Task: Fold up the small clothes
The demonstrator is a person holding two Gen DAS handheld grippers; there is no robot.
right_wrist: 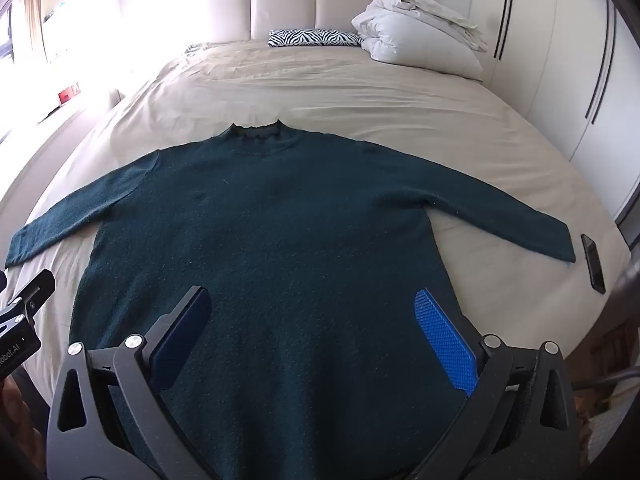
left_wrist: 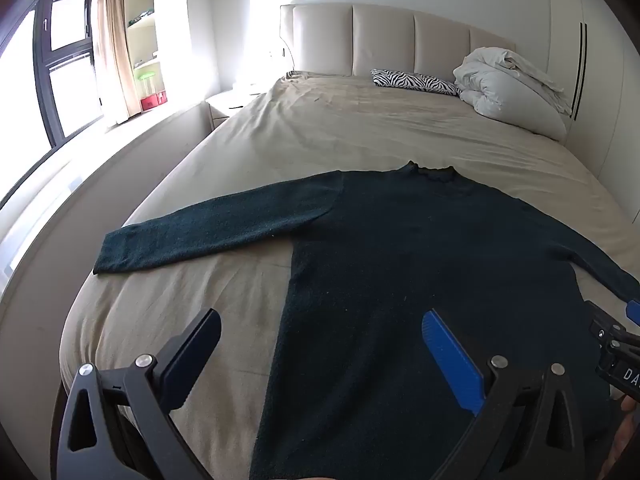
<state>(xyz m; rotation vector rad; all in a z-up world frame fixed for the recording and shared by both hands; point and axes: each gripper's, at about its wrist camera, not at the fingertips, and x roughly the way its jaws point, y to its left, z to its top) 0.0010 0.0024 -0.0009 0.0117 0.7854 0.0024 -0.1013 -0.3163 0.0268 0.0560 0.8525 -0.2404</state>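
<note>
Both the left gripper (left_wrist: 320, 354) and right gripper (right_wrist: 312, 330) hang above the sweater (right_wrist: 272, 232); jaws spread wide, holding nothing.

The left claw (left_wrist: 320, 356) and right claw (right_wrist: 312, 336) both hang side by side, fingers spread wide.

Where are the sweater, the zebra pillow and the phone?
sweater (right_wrist: 272, 240): right wrist view, on its chest.
zebra pillow (right_wrist: 312, 38): right wrist view, on its top face.
phone (right_wrist: 593, 263): right wrist view, on its screen.
</note>
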